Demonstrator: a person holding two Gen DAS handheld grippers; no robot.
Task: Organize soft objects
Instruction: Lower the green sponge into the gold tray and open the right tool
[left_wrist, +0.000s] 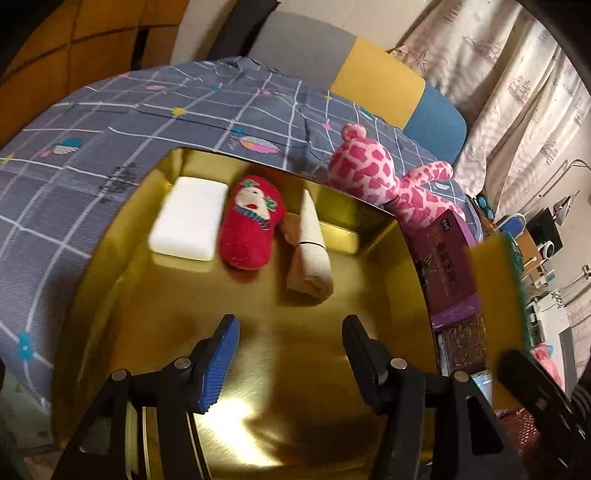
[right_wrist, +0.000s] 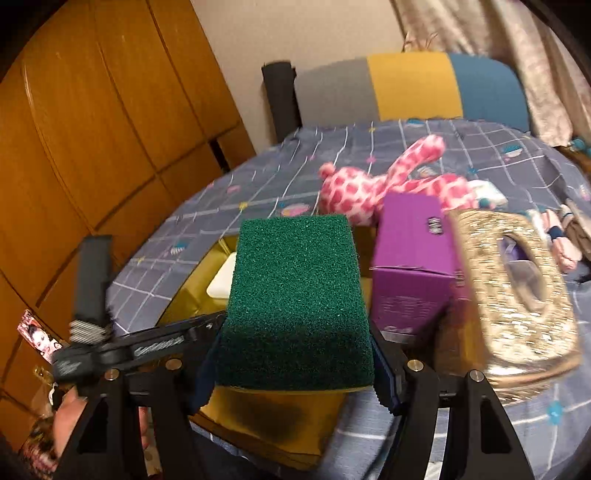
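Note:
A gold tray (left_wrist: 369, 369) lies on a grey checked bedspread. In it lie a white foam block (left_wrist: 188, 218), a red plush sock (left_wrist: 251, 221) and a rolled beige cloth (left_wrist: 310, 254). My left gripper (left_wrist: 291, 358) is open and empty above the tray's near part. My right gripper (right_wrist: 295, 358) is shut on a green and yellow scouring sponge (right_wrist: 295, 299), held above the tray's edge (right_wrist: 199, 291); the sponge also shows in the left wrist view (left_wrist: 498, 291). A pink spotted plush toy (left_wrist: 373, 173) lies beyond the tray, also seen in the right wrist view (right_wrist: 362, 192).
A purple box (right_wrist: 410, 266) stands right of the tray, with a glittery gold tissue box (right_wrist: 517, 295) beside it. A wooden wardrobe (right_wrist: 92, 129) is on the left. A grey, yellow and blue headboard (right_wrist: 413, 88) and curtains (left_wrist: 517, 74) are behind the bed.

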